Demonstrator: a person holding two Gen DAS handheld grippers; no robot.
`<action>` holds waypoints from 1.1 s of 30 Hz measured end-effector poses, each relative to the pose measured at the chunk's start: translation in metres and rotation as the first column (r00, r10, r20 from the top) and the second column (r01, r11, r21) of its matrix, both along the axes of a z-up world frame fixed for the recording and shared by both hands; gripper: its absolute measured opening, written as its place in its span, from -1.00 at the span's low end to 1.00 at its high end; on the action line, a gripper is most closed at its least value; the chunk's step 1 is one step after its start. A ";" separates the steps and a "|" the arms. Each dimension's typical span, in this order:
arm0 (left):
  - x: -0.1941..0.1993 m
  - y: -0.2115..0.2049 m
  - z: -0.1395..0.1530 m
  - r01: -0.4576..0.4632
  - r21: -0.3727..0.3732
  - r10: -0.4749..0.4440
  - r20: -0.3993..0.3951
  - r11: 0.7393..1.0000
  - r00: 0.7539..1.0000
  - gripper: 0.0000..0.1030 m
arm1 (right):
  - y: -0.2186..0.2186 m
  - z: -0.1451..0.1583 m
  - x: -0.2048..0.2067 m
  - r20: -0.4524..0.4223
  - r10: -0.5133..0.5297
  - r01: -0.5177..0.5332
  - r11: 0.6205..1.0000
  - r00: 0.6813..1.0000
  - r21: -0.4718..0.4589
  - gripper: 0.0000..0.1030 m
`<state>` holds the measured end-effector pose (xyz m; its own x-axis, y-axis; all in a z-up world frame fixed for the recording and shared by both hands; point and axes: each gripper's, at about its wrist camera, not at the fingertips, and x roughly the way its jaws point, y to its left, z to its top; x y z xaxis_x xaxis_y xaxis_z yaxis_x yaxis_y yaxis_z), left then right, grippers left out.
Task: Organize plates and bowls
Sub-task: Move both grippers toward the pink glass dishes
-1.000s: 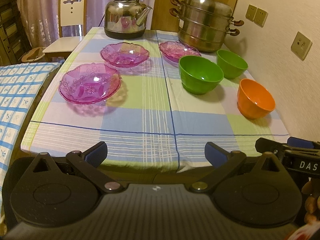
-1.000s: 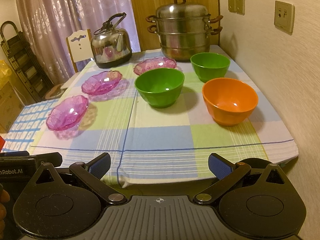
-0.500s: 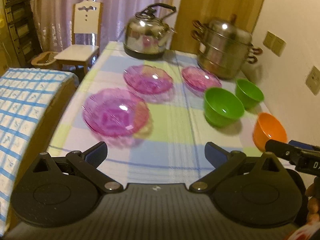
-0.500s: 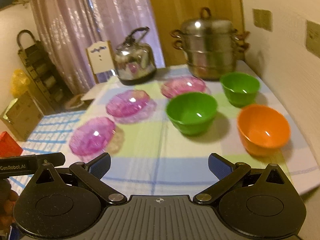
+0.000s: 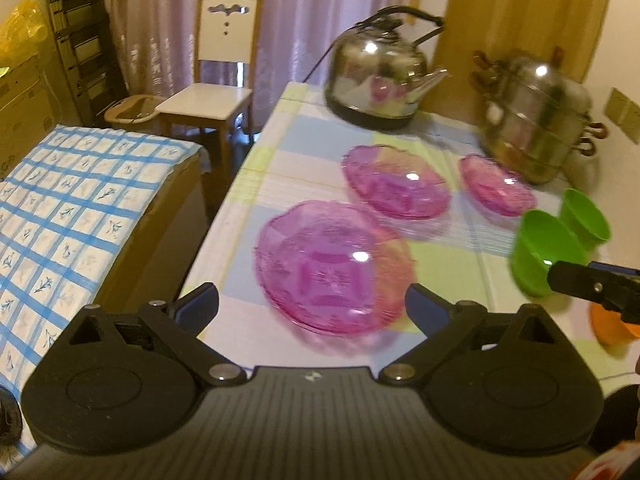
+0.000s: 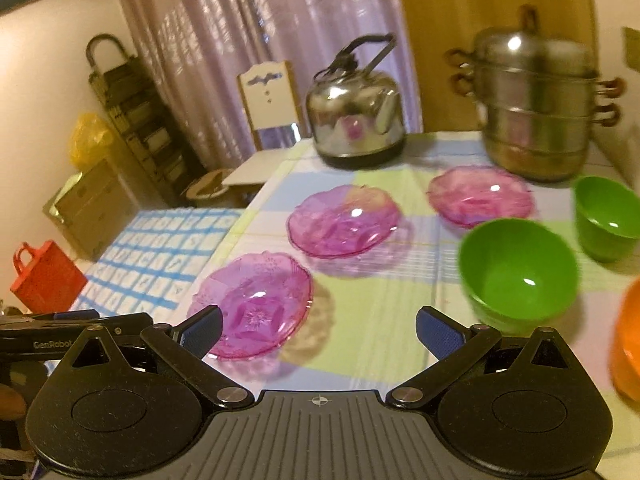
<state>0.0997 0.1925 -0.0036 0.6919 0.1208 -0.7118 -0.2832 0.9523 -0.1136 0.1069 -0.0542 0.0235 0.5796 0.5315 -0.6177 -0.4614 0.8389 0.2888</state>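
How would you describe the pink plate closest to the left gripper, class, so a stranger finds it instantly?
Start at the steel kettle at the far end of the checked tablecloth. Three pink glass plates lie before it. Yours, the nearest plate, sits alone near the table's left edge, farthest from the green bowls.

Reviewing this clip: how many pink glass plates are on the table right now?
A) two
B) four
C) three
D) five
C: the right wrist view shows three, the nearest pink plate, the middle pink plate and the far pink plate by the steamer pot, all lying apart on the tablecloth.
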 end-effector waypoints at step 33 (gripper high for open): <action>0.077 0.057 -0.099 -0.057 -0.059 0.052 -0.091 0.997 0.995 -0.78 | 0.095 -0.117 0.133 -0.231 0.195 -0.216 0.974 0.953 -0.071 -0.74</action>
<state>0.1767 0.2496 -0.1026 0.6189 0.1105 -0.7776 -0.3462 0.9271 -0.1438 0.2402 0.0413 -0.0936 0.3068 0.5577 -0.7713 -0.5601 0.7610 0.3275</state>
